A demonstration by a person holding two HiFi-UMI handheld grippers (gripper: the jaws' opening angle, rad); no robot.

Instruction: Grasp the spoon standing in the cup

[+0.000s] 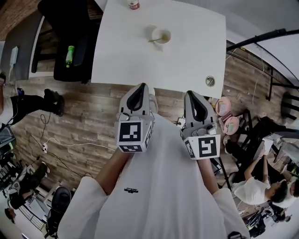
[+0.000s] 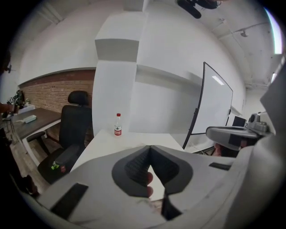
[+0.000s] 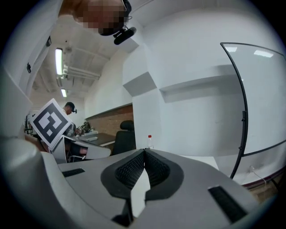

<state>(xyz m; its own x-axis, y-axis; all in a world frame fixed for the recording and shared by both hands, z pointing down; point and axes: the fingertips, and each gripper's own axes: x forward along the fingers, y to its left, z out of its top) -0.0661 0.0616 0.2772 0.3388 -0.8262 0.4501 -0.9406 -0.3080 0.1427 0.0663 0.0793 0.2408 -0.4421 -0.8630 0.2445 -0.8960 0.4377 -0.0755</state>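
Note:
A white cup (image 1: 162, 35) with a spoon (image 1: 157, 39) leaning in it stands on the white table (image 1: 126, 56), toward the far side. My left gripper (image 1: 141, 86) and right gripper (image 1: 191, 93) are side by side close to the person's chest, short of the table's near edge and well away from the cup. Both are shut with nothing between the jaws. In the left gripper view the left gripper (image 2: 149, 146) has its jaws together, and so does the right gripper (image 3: 144, 151) in its own view. Neither gripper view shows the cup.
A small red-capped bottle (image 1: 133, 4) (image 2: 117, 125) stands at the table's far edge. A round grommet (image 1: 210, 80) sits near the front right corner. A black office chair (image 1: 70, 37) with a green bottle (image 1: 69, 55) stands to the left. A whiteboard (image 2: 214, 107) stands at the right.

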